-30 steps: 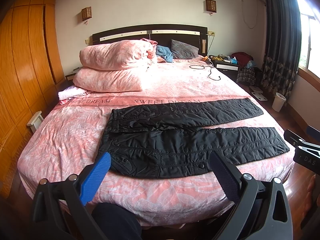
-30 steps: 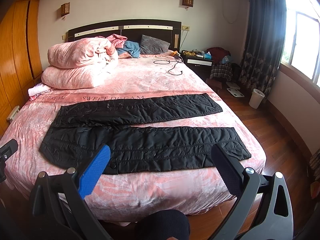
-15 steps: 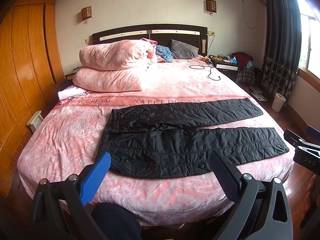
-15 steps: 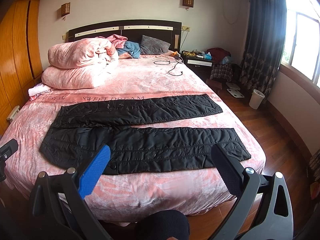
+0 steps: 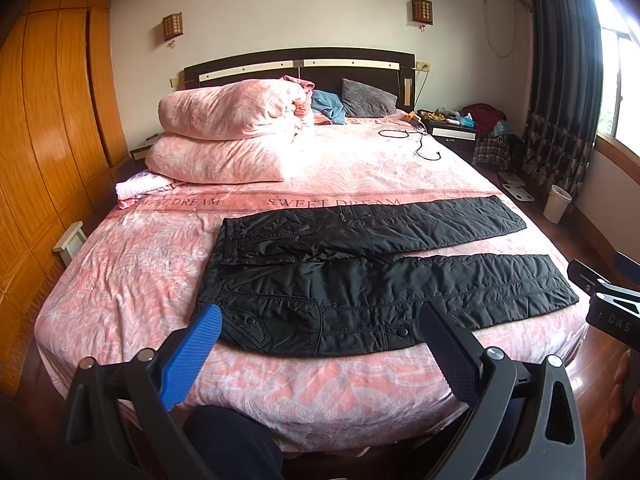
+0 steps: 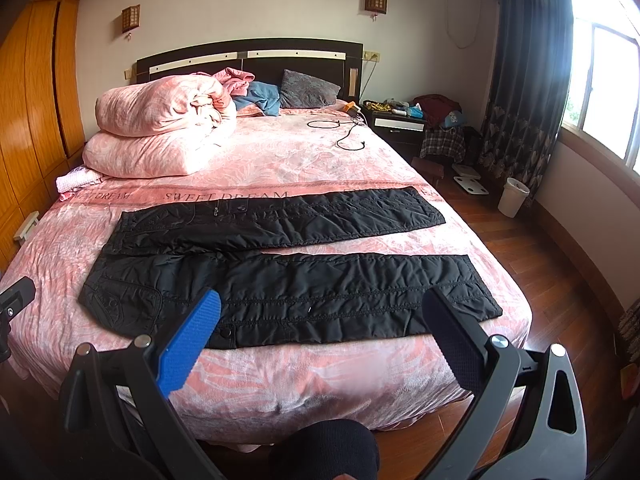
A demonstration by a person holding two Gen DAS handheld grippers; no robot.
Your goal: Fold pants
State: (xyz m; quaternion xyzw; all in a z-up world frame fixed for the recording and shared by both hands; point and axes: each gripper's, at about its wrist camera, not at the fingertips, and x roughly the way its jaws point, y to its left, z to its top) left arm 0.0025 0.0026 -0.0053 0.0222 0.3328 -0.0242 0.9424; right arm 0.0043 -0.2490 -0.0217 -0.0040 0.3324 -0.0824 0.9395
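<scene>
Black quilted pants (image 5: 360, 276) (image 6: 280, 272) lie flat across the foot of the pink bed (image 5: 120, 288), waist to the left, both legs spread apart and pointing right. My left gripper (image 5: 320, 320) hovers open in front of the waist and near leg, off the bed's front edge, holding nothing. My right gripper (image 6: 320, 312) is also open and empty, hanging before the near leg. Each gripper has one blue finger (image 5: 192, 356) (image 6: 188, 344) and one black finger (image 5: 452, 352) (image 6: 456, 340). The right gripper's edge (image 5: 604, 300) shows at the far right of the left wrist view.
A folded pink duvet and pillow (image 5: 228, 136) are stacked at the bed's head, with a black cable (image 6: 344, 132) lying nearby. A wooden wardrobe (image 5: 40, 140) lines the left wall. A nightstand (image 6: 400, 122), white bin (image 6: 514, 196) and dark curtain (image 6: 524, 80) stand on the right. A person's dark knee (image 6: 324, 452) is below.
Both grippers have eased very slightly closer to the bed; the pants lie unmoved and the jaws stay wide.
</scene>
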